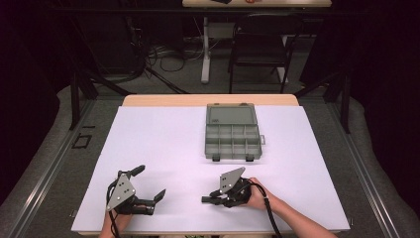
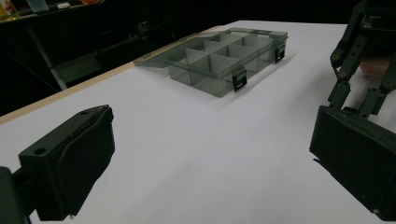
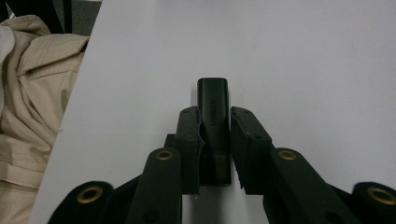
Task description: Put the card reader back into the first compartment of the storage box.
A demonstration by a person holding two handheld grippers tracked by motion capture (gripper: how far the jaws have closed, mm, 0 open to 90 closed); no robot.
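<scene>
A small black plug-like adapter (image 3: 213,100) with faint lettering lies flat on the white table cover, and my right gripper (image 3: 215,126) is shut on its rear half, its front end sticking out past the pads. From above, the right gripper (image 1: 205,199) sits near the table's front edge, pointing left, with the adapter (image 1: 203,200) at its tip. My left gripper (image 1: 149,182) rests at the front left, open, with nothing between its fingers. In its own view, the left gripper (image 2: 212,163) faces bare cover, with the right gripper (image 2: 359,60) off to the right.
A clear grey compartment box (image 1: 233,141) with its lid folded back stands at the middle of the table (image 1: 163,134); its cells look empty. It also appears as the box (image 2: 224,60) ahead of the left gripper. A beige garment (image 3: 28,93) hangs past the table's near edge.
</scene>
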